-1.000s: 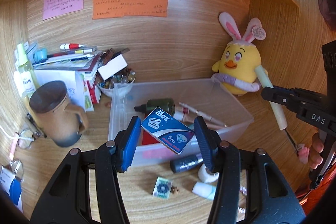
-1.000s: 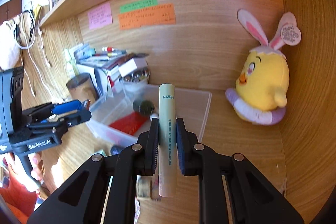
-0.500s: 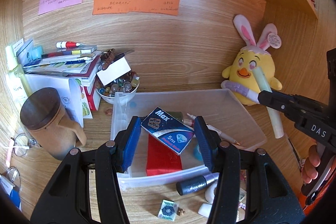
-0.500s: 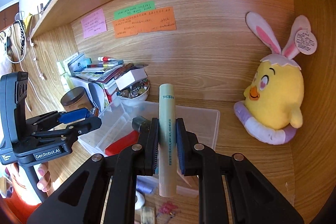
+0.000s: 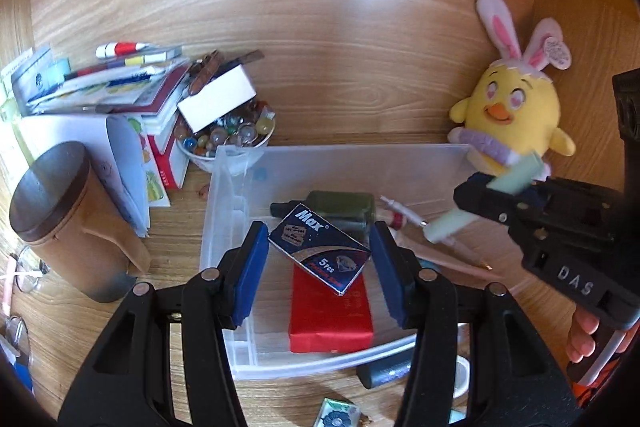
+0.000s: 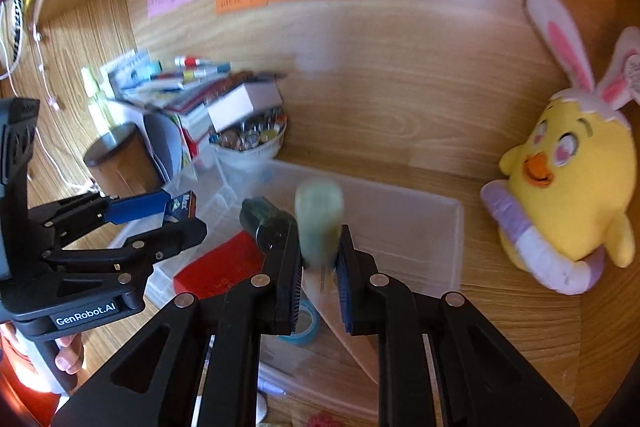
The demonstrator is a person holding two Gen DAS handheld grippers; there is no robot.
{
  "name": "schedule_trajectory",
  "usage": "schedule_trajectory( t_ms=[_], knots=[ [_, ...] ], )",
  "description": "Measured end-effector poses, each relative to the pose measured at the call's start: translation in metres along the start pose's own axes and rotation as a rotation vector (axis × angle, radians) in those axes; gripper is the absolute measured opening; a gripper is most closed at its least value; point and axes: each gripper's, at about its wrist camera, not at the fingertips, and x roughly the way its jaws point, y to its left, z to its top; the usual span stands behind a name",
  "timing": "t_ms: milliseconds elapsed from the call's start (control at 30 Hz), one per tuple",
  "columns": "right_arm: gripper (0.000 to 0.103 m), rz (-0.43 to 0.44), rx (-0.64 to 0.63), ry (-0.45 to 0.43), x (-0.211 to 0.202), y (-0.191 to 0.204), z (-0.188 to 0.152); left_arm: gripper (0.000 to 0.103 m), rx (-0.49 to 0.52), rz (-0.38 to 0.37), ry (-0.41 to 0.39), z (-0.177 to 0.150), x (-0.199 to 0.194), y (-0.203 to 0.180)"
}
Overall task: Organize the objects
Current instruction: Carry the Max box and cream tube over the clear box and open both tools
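Left gripper (image 5: 318, 255) pinches a light, stiff blade box (image 5: 318, 251) by its edges; right gripper (image 6: 319, 259) clamps a slim pale-green tube (image 6: 320, 223) mid-length

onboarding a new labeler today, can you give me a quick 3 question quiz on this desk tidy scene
1. True or false: the left gripper holds a blue box marked Max.
2. What does the right gripper grip? A) a pale green tube B) a red packet C) a marble
3. Fill in: both held items hang over the clear plastic ____.

Key: 1 true; 2 A; 3 bin.
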Motion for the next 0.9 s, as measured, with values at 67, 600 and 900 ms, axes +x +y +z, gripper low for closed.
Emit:
schedule_trajectory(
  t_ms=[67, 600, 900],
  knots=[
    [0.014, 0.007, 0.001, 0.022, 0.009, 0.001, -0.002, 0.052, -0.013, -0.009, 0.012, -0.001, 0.005, 0.003],
    [0.037, -0.002, -0.003, 0.098, 0.02, -0.003, -0.013, 0.064, 0.021, -0.044, 0.059, -0.008, 0.016, -0.007],
    [0.057, -0.055, -0.019, 0.046, -0.01, -0.004, -0.018, 0.082, 0.08, -0.022, 0.008, -0.011, -0.012, -0.02]
  ],
)
